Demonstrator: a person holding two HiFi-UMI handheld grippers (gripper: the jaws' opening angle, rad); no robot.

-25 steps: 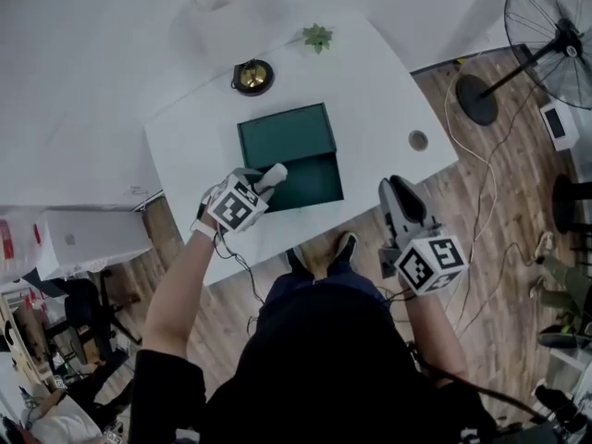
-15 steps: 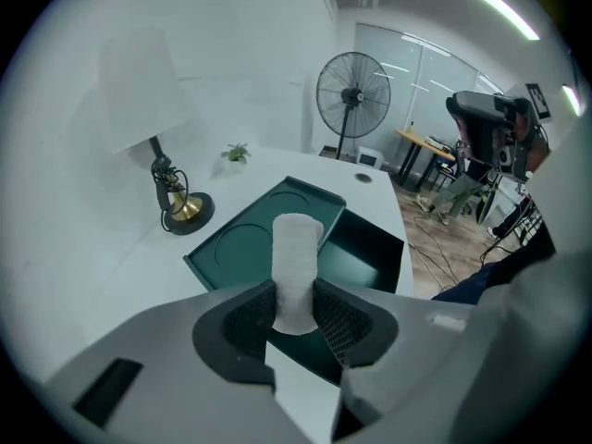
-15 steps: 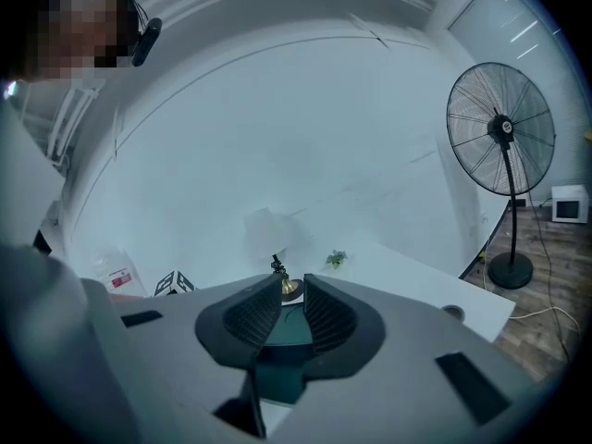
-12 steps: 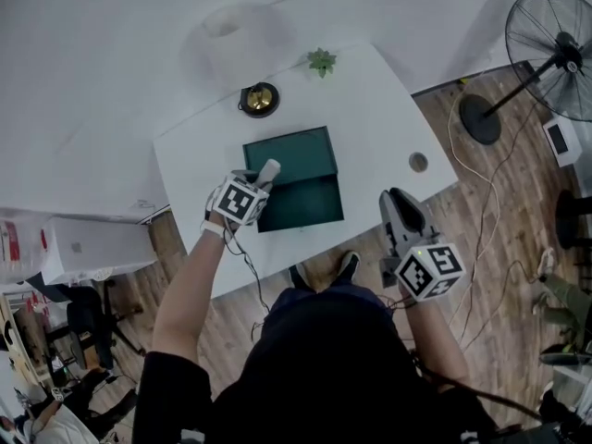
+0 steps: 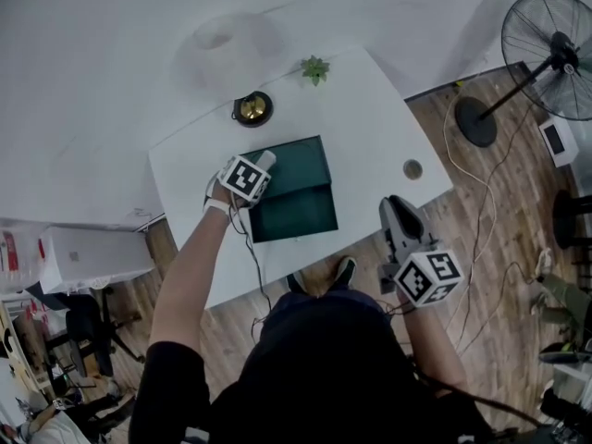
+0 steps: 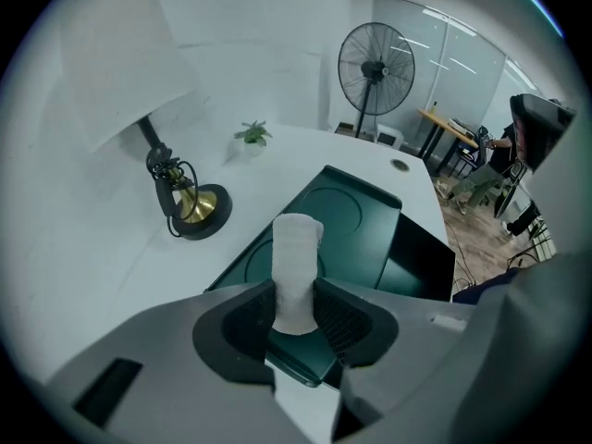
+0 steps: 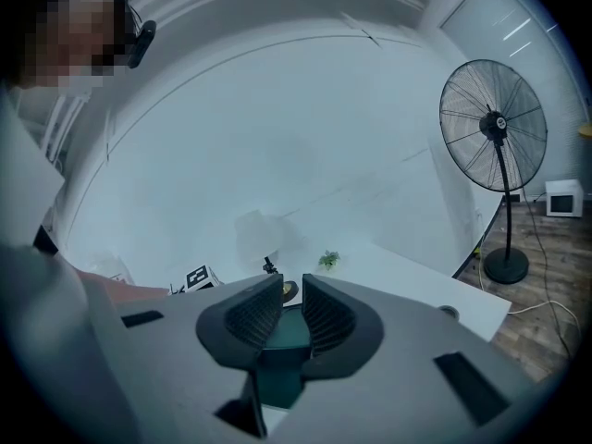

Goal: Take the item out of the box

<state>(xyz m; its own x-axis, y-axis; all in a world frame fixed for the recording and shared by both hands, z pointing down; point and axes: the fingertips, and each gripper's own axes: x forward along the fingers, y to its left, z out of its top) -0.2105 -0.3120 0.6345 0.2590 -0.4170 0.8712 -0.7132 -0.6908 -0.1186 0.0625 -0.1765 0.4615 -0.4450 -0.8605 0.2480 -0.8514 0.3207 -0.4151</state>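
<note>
An open dark green box (image 5: 294,213) lies on the white table (image 5: 370,128), its lid (image 5: 289,165) flat on the far side. My left gripper (image 5: 260,167) hovers at the box's left edge, shut on a white roll (image 5: 267,159). In the left gripper view the roll (image 6: 296,266) stands upright between the pads, above the lid (image 6: 347,220). My right gripper (image 5: 402,222) hangs off the table's front edge, over the wooden floor. Its jaws (image 7: 292,308) are closing with a narrow gap and nothing between them.
A lamp with a brass base (image 5: 252,109) and white shade (image 5: 217,37) stands behind the box, a small green plant (image 5: 314,68) beside it. A round cable hole (image 5: 413,168) sits at the table's right. A standing fan (image 5: 546,49) is on the floor, far right.
My left gripper has carried the white roll farther across the table, from the box's near left corner up to the lid's left edge. The right gripper has barely moved.
</note>
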